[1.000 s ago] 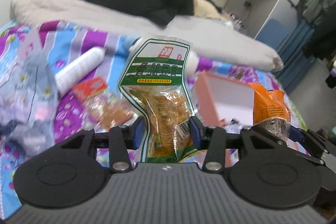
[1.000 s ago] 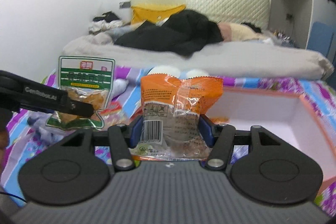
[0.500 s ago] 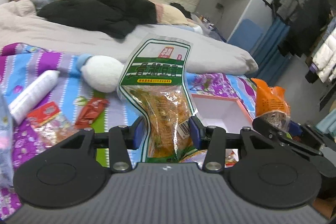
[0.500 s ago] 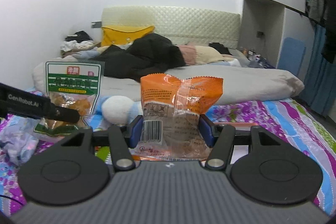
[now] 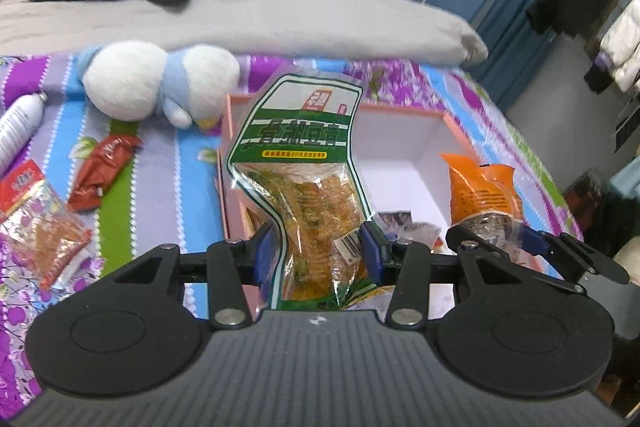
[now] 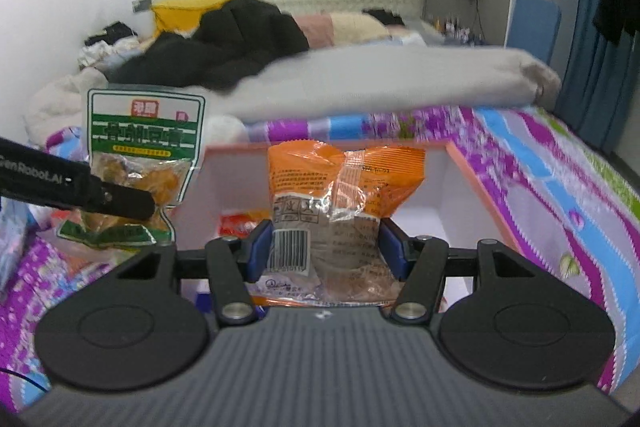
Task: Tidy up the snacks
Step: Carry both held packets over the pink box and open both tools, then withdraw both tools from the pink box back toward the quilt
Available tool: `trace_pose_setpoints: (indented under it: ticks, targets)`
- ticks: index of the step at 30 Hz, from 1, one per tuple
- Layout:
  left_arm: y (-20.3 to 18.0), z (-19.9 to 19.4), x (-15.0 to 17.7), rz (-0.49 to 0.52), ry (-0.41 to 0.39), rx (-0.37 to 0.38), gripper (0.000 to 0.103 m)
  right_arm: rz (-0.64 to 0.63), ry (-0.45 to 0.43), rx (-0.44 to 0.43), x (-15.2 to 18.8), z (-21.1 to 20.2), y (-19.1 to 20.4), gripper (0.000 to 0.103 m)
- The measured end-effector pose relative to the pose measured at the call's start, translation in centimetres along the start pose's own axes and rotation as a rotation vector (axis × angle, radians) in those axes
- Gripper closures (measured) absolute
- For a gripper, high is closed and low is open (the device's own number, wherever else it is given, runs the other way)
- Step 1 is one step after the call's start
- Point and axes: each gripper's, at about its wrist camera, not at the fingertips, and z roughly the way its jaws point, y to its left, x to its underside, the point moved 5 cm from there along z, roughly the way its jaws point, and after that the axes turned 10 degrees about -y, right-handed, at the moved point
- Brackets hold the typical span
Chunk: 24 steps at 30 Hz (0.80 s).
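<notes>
Two snack bags are in the air at once, each pinched low on its body, both over the pink box (image 5: 452, 131) that lies on the bed's striped sheet (image 5: 172, 183). The green-labelled bag (image 5: 308, 187) stands upright between the pads of the left claw (image 5: 318, 255), which press into its lower half; it hangs above the box's near left corner. The orange bag (image 6: 340, 203) is squeezed the same way in the right claw (image 6: 326, 255), in front of the box's white interior, where a few packets already lie on the floor of the box.

The step in hand looks like setting both bags inside. To do it well, bring each bag well past the wall before letting go, lower it until its bottom edge meets the floor of the box, then spread the pads. Keep the two claws apart so they do not knock together, and lay the bags flat beside the packets already there.

Outside the box, a red wrapper (image 5: 102, 173), a clear packet with a red header (image 5: 38, 215), a white bottle (image 5: 18, 129) and a plush toy (image 5: 156, 83) remain on the sheet.
</notes>
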Motion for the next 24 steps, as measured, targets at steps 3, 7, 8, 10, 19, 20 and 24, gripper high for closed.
trace_pose_setpoints:
  ticks: [3,7,8,10,19,20,24]
  targets:
    - [-0.2,1.7,0.6,0.001,0.027,-0.004,0.052,0.014,0.029,0.006,1.1,1.1,-0.9,0.043]
    - [-1.0,3.4,1.3,0.035,0.056,-0.009,0.051,0.035,0.052,0.003,2.1,2.3,-1.5,0.043]
    - [-1.1,3.8,1.6,0.039,0.064,-0.007,0.051,0.038,0.056,0.005,2.3,2.5,-1.6,0.042]
    - [-1.1,4.2,1.9,0.044,0.071,-0.01,0.051,0.047,0.065,0.012,2.7,2.9,-2.0,0.042]
    - [-0.7,2.8,1.3,0.044,0.028,-0.049,0.026,0.089,0.072,0.043,2.9,2.6,-3.0,0.021]
    - [-0.8,2.3,1.0,0.049,0.016,-0.047,0.026,0.086,0.064,0.045,2.6,2.3,-2.9,0.021]
    - [-1.1,-0.2,-0.4,0.053,-0.037,-0.035,0.026,0.078,0.022,0.05,1.2,1.0,-2.6,0.021]
